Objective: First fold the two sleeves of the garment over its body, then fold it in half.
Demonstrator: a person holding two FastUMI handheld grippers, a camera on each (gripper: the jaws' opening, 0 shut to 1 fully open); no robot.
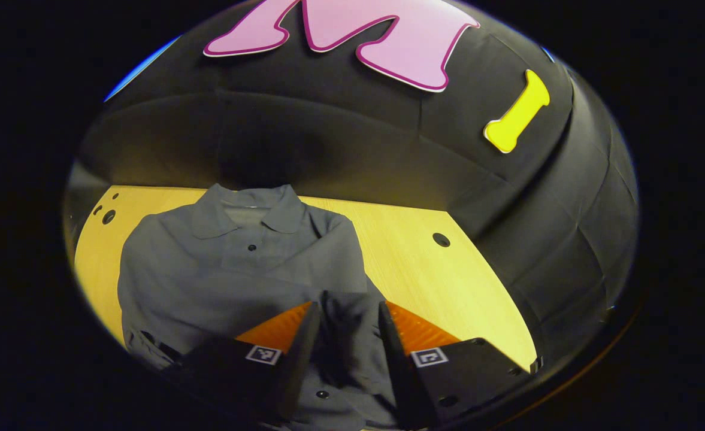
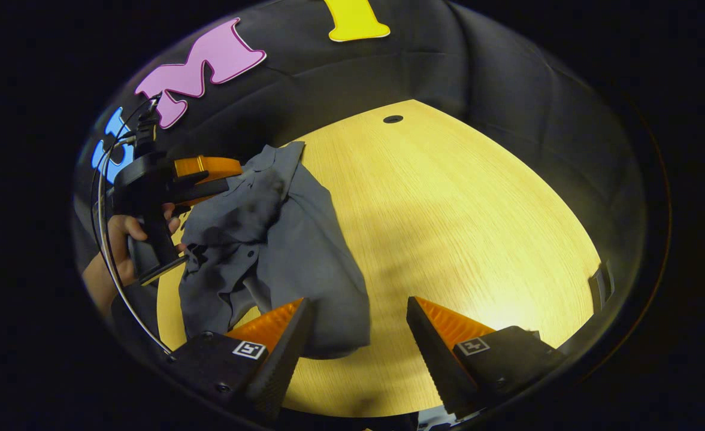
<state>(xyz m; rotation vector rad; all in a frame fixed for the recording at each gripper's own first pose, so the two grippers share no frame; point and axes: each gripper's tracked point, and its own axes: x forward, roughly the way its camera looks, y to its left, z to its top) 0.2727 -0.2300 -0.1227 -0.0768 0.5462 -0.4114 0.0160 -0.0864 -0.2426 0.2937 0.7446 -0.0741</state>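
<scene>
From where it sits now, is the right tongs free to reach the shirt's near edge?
Probably yes: the right tongs are open above bare table, and the grey polo shirt lies just ahead by one finger, nothing between.

Recording booth, staged setup, not lived-in home. Black cloth wall (image 1: 340,137) drapes round scene from 9 to 3 o'clock, with seams and folds. Pale yellow wooden tabletop (image 2: 448,227) with round cable holes lies in front, lit by strong spot of light at 5 o'clock in right gripper view. Grey collared polo shirt (image 1: 238,269) lies on wood.
</scene>
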